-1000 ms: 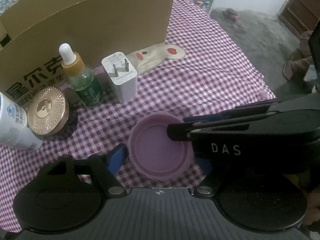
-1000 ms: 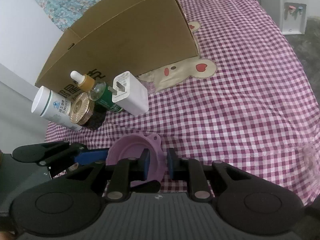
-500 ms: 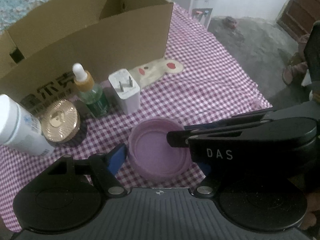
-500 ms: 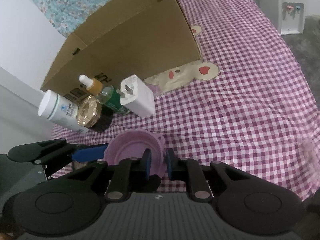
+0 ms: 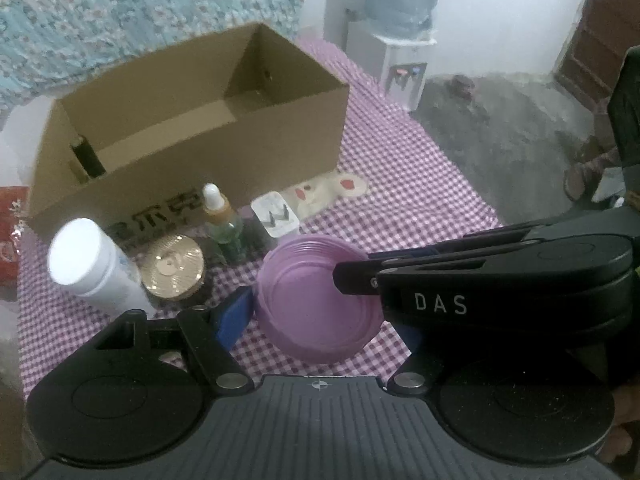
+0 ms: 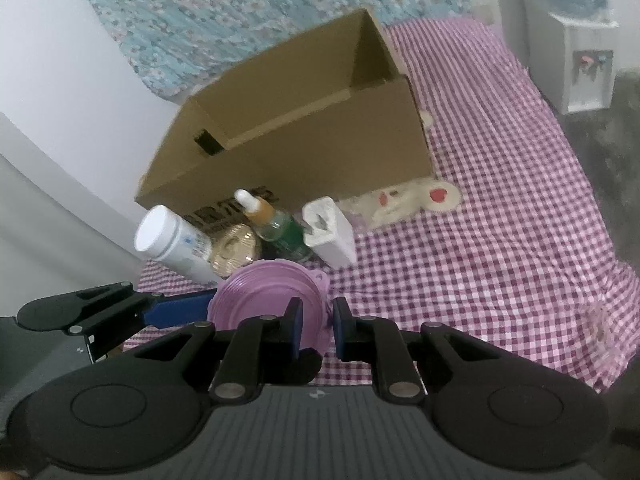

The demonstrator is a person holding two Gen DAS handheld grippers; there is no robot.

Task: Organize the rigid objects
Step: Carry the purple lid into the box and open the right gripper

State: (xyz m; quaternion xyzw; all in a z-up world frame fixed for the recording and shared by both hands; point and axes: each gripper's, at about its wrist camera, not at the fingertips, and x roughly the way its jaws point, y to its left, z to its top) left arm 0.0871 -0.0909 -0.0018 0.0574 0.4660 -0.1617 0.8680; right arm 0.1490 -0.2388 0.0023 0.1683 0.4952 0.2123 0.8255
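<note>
A purple bowl hangs above the checked cloth, held by both grippers. My left gripper spans its width, and one blue pad presses on its left rim; the other pad is hidden behind the right gripper's black body. My right gripper is shut on the bowl's right rim. In the right wrist view the left gripper's blue finger touches the bowl's left side. Beyond the bowl stands an open cardboard box.
In front of the box stand a white bottle, a gold-lidded jar, a green dropper bottle and a white charger. The bed's edge drops to a grey floor on the right, where a water dispenser stands.
Both grippers have risen together with the purple bowl, which has left the cloth. The views tilted up, so the box's inside now shows.
</note>
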